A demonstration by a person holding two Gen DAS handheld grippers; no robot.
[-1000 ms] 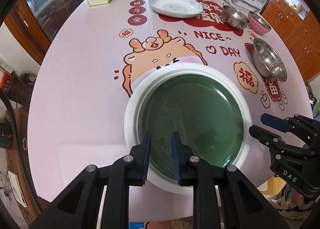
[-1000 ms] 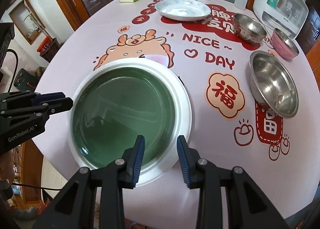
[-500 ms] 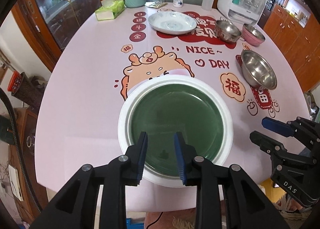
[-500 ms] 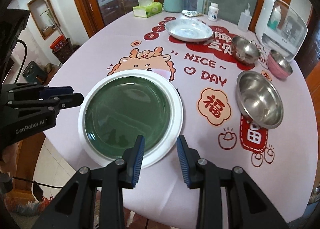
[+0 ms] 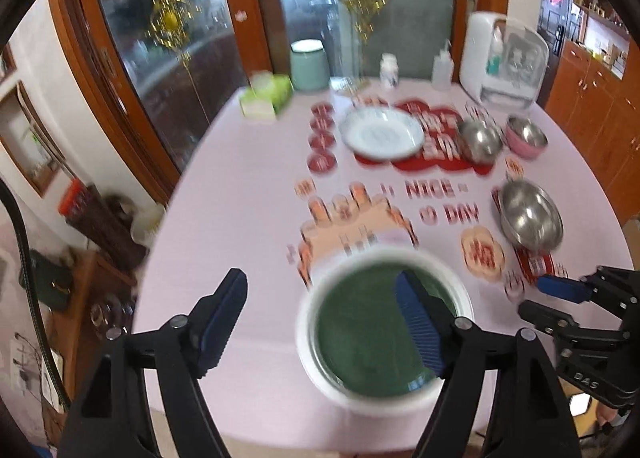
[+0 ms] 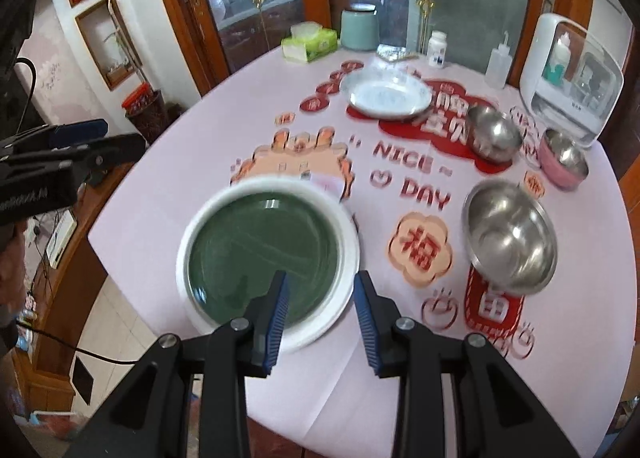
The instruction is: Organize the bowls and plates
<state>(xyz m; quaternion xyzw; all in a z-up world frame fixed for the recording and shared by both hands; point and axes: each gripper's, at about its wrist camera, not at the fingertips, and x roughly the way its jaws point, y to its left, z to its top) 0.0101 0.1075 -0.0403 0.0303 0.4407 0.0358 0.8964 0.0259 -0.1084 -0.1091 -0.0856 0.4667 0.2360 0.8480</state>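
On the round table (image 6: 200,146), your green plate (image 6: 264,254) sits inside a white plate (image 6: 348,258) at the near edge, while your left gripper (image 5: 320,298) spreads wider, empty, and your right gripper (image 6: 320,290) hovers part-open, holding nothing.
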